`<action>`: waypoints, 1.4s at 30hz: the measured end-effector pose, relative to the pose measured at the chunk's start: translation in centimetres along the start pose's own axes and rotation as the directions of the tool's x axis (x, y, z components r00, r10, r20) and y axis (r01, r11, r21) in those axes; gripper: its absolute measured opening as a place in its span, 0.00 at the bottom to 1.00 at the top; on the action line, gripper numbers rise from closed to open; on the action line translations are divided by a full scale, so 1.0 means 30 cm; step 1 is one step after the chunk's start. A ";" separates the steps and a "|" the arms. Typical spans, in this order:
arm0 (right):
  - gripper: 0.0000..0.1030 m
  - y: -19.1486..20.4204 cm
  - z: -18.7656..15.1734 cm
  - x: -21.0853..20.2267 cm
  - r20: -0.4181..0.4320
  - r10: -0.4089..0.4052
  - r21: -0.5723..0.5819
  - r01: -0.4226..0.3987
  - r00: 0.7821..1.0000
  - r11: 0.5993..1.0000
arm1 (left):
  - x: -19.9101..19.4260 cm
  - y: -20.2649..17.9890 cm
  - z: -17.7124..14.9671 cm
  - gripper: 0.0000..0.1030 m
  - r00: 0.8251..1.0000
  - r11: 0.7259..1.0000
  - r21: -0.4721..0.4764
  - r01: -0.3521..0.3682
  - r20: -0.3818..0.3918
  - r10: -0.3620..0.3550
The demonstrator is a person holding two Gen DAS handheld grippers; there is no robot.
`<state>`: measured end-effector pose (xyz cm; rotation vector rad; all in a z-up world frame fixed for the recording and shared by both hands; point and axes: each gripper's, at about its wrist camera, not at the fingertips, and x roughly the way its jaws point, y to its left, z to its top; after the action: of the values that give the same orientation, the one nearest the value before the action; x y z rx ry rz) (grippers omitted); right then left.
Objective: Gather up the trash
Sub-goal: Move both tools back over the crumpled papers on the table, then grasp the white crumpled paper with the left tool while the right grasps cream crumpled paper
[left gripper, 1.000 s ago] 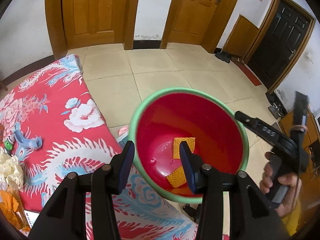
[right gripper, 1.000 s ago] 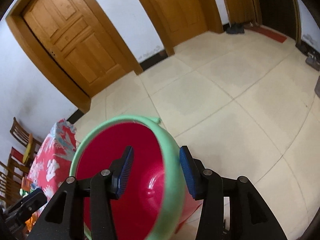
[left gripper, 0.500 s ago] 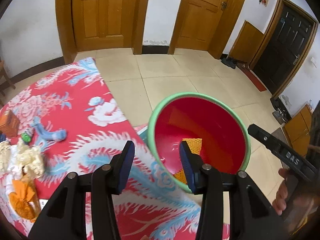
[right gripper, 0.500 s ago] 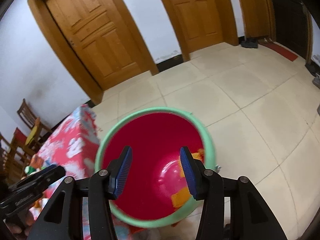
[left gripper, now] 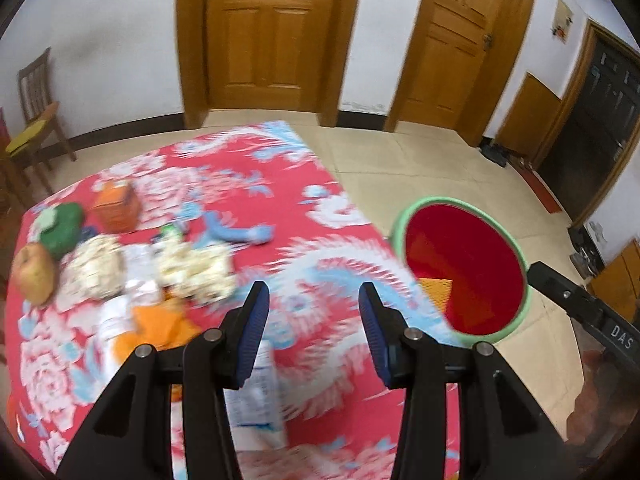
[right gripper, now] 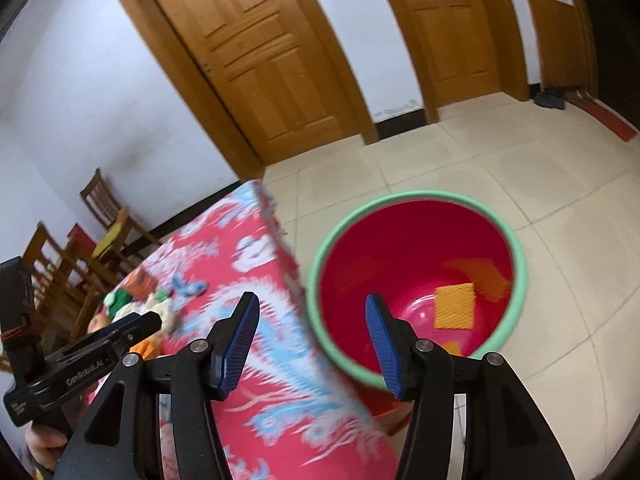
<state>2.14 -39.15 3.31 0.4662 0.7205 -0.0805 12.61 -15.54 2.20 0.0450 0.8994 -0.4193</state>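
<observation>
A red bucket with a green rim (left gripper: pixel 520 256) (right gripper: pixel 516 252) stands on the floor by the table's right edge, with orange mesh scraps (right gripper: pixel 455 306) in its bottom. My left gripper (left gripper: pixel 312 320) hovers open over the red flowered tablecloth (left gripper: pixel 224 172), nothing between its jaws. Left of it lies a blurred heap of trash: crumpled pale wrappers (left gripper: pixel 192 266), orange paper (left gripper: pixel 160 326), a white packet (left gripper: pixel 256 404). My right gripper (right gripper: pixel 312 332) hangs above the table's corner beside the bucket, its jaws opening and empty.
An apple (left gripper: pixel 34 274), a green item (left gripper: pixel 62 226), an orange box (left gripper: pixel 116 206) and a blue sock (left gripper: pixel 240 232) lie on the cloth. Wooden chairs (right gripper: pixel 76 248) stand past the table's far left. Tiled floor and wooden doors lie beyond.
Both grippers have swung left, away from over the bucket and toward the table. The trash heap has come into the left wrist view. The right jaws stand wider apart.
</observation>
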 end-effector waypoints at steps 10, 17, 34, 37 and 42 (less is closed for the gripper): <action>0.56 0.191 -0.036 0.080 -0.067 0.056 -0.099 -0.062 0.996 0.993 | -0.062 0.266 -0.031 0.45 0.995 0.989 -0.113 -0.099 0.008 0.100; 0.56 0.318 -0.036 0.202 -0.130 0.082 -0.146 -0.101 0.988 0.984 | -0.046 0.435 -0.034 0.45 0.986 0.968 -0.187 -0.169 -0.028 0.167; 0.61 0.529 -0.046 0.510 -0.277 0.149 -0.169 -0.201 0.949 0.965 | 0.123 0.648 -0.005 0.45 0.984 0.946 -0.271 -0.179 -0.074 0.165; 0.61 0.549 -0.056 0.547 -0.295 0.145 -0.177 -0.204 0.944 0.963 | 0.149 0.650 -0.008 0.45 0.986 0.949 -0.273 -0.160 -0.082 0.143; 0.61 0.563 -0.070 0.593 -0.310 0.135 -0.182 -0.198 0.941 0.963 | 0.168 0.659 -0.017 0.45 0.991 0.951 -0.280 -0.133 -0.069 0.118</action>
<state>18.10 -21.57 -3.20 0.3365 0.9687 0.2294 22.34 1.03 -4.65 -0.1509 0.9947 -0.1675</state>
